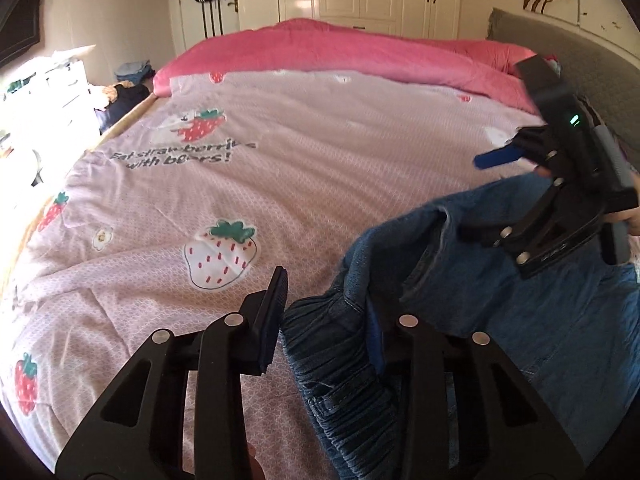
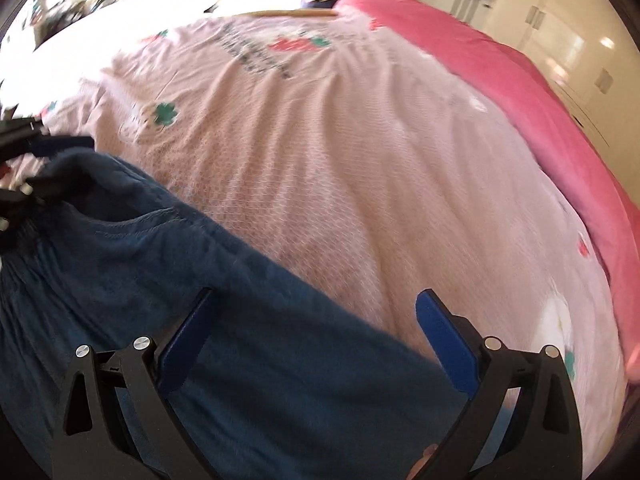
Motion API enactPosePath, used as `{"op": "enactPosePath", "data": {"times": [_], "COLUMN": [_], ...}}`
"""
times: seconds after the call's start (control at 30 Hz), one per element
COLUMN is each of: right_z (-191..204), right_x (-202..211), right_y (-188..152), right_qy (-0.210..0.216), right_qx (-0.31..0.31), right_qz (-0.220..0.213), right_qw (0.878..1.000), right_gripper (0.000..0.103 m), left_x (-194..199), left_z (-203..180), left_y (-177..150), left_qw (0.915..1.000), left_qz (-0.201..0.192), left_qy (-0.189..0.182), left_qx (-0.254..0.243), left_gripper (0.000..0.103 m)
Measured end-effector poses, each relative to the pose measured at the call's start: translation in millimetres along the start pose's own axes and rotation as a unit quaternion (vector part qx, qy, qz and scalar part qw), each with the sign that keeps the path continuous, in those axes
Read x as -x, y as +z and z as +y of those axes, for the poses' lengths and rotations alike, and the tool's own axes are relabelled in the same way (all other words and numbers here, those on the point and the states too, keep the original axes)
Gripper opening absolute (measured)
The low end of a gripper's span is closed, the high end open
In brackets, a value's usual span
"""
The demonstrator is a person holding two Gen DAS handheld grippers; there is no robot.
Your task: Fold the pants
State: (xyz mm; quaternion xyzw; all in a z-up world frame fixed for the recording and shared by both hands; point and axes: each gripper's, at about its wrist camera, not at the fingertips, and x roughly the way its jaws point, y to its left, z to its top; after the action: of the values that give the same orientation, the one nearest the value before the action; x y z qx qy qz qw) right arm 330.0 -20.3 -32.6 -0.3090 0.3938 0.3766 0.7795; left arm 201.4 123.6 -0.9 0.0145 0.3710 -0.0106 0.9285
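The blue pants were bunched up at the lower right of the left wrist view, lying on a pink strawberry-print quilt that covered the bed. The left gripper had its fingers pinched on the elastic waistband, grasping it. The right gripper was spread wide at the bottom of its own view, hovering over a pant leg with nothing clamped. A brighter pink blanket ran across the top.
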Motion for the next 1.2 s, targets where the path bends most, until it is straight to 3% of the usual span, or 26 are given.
{"op": "enactPosePath", "data": {"times": [0.03,0.13,0.23,0.4,0.73,0.93,1.2], "right_z": [3,14,22,26,68,97,118], "right_x": [-2,2,20,67,136,152,159], "right_y": [1,1,-5,-29,-89,-127,-153], "right_qy": [0.017,0.049,0.043,0.044,0.061,0.09,0.111], "right_qx": [0.007,0.009,0.007,-0.044,-0.115,-0.139,-0.17], "right_qz": [0.001,-0.004,-0.024,-0.061,-0.097,-0.097,-0.093], "right_qw": [1.0,0.999,0.999,0.996,0.987,0.981,0.975], "right_gripper": [0.064,0.018,0.007,0.006,0.006,0.006,0.006], "left_x": [3,7,12,27,73,97,114], "left_z": [0,-1,-1,-1,-32,-44,-61], "left_y": [0,1,-1,-7,-37,-68,-97], "left_qw": [1.0,0.9999,0.9999,0.9995,0.9986,0.9988,0.9982], "left_qz": [-0.005,-0.01,-0.016,-0.021,-0.044,-0.021,0.004], "left_qy": [-0.002,-0.008,-0.004,-0.019,-0.026,-0.035,-0.032], "left_qx": [0.001,0.0,-0.001,0.014,-0.016,-0.028,-0.051], "left_gripper": [0.027,0.027,0.027,0.027,0.027,0.027,0.027]}}
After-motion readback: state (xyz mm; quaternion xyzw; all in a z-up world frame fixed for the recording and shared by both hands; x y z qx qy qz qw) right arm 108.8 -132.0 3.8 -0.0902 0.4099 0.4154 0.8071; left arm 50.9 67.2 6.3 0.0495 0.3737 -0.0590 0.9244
